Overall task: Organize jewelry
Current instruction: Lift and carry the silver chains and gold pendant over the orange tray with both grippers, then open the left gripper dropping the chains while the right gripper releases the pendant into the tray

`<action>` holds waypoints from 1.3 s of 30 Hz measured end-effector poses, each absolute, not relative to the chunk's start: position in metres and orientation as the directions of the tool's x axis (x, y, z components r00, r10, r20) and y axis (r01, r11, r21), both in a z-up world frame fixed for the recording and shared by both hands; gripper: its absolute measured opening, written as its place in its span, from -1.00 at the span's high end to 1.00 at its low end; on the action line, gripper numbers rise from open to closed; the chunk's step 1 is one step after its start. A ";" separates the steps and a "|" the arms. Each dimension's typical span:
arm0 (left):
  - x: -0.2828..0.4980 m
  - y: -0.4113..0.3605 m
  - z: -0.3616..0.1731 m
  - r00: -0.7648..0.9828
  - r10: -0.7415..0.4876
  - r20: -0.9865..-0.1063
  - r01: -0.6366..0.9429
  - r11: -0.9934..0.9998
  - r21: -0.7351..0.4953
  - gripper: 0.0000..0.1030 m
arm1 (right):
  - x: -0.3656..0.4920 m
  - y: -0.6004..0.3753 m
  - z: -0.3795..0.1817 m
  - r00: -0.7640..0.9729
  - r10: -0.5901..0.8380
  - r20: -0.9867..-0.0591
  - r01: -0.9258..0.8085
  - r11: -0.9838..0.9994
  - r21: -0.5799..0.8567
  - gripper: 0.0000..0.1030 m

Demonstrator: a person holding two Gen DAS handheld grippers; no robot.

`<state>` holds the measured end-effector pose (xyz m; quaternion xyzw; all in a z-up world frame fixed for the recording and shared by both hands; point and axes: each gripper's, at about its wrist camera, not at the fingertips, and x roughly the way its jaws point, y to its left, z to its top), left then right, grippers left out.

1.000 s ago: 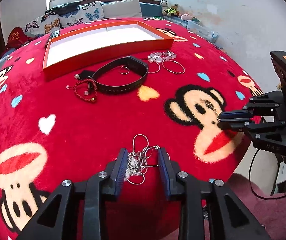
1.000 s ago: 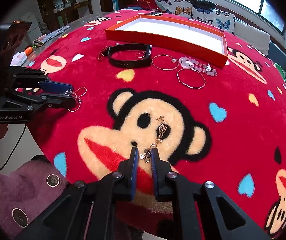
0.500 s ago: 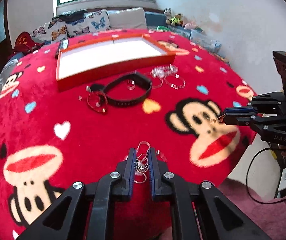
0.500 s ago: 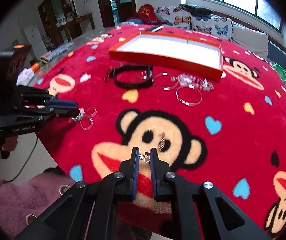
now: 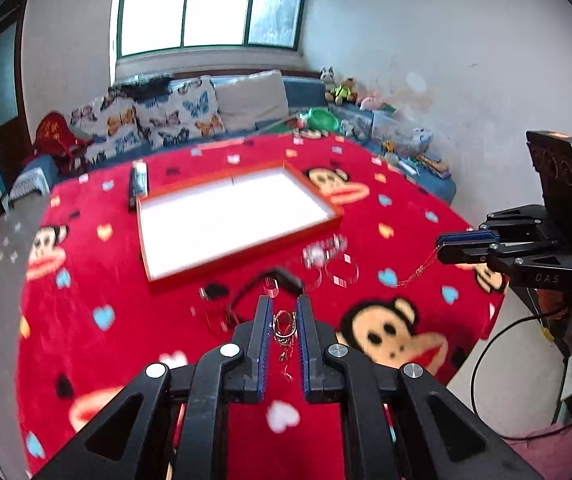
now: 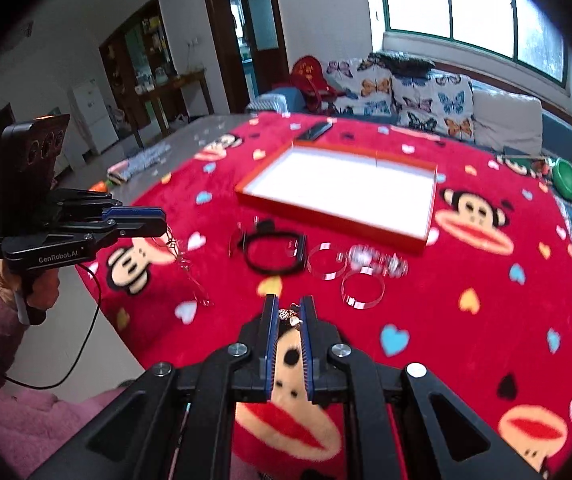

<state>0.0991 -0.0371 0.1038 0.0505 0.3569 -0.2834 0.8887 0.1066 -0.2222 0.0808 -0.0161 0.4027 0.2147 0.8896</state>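
Both grippers carrying chains, tray ahead.

Left wrist view: left gripper (image 5: 281, 320) is clamping a tangled silver chain necklace (image 5: 283, 330), dangling clear of the red monkey-print blanket (image 5: 97, 280); orange-rimmed white tray (image 5: 237, 216) lying ahead. Right wrist view: right gripper (image 6: 289, 316) is pinching a rose-gold pendant chain (image 6: 289, 316). Next, probably: carrying both forward over the tray rim, then releasing.

A red blanket (image 6: 466, 320) printed with tan cartoon monkey faces and blue, yellow and white hearts carries an orange tray (image 6: 326, 210) lined white, a black band (image 6: 275, 250), and butterfly-patterned cushions (image 6: 426, 100) behind.
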 end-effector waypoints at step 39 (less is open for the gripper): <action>0.346 -0.039 0.038 0.483 -0.317 -0.816 0.427 0.899 -0.097 0.77 | 0.288 -0.261 0.023 0.456 0.295 -0.840 -0.256 0.947 0.194 0.75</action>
